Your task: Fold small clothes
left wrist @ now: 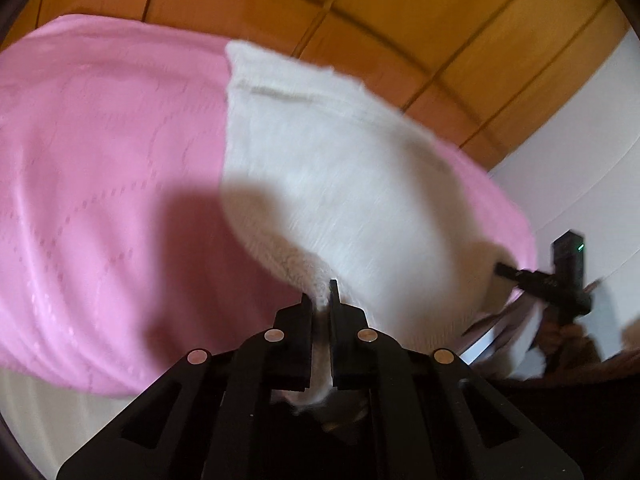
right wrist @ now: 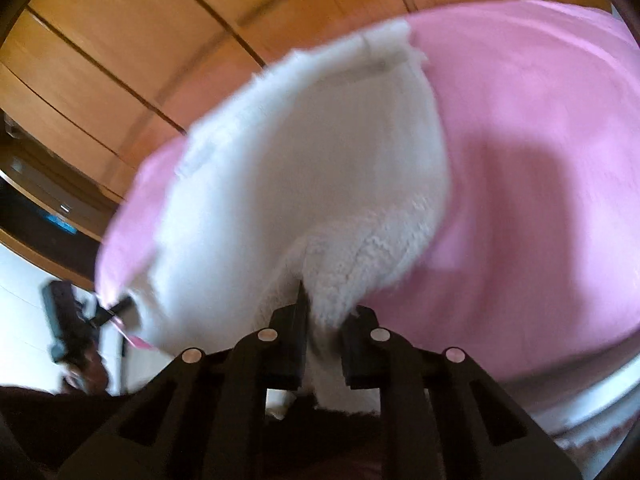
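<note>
Pink blanket [left wrist: 100, 160] as surface, wooden panelling [left wrist: 440, 8] behind, both claws [left wrist: 320, 304] [right wrist: 320, 312] clamped on white fleece garment [left wrist: 320, 152]

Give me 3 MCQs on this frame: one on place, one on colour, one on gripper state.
1. The white garment lies on:
A. a pink blanket
B. a bare wooden floor
C. a metal tray

2. The wall panels behind the blanket are:
A. blue
B. orange-brown wood
C. black

3. The left gripper is:
A. wide open, empty
B. shut on the white garment
C. shut on a pen

Key: 1 A, pink shows on both sides of the garment; 2 B, wooden panels fill the background; 3 B, white fabric is pinched between its fingers, as with the right gripper.
</note>
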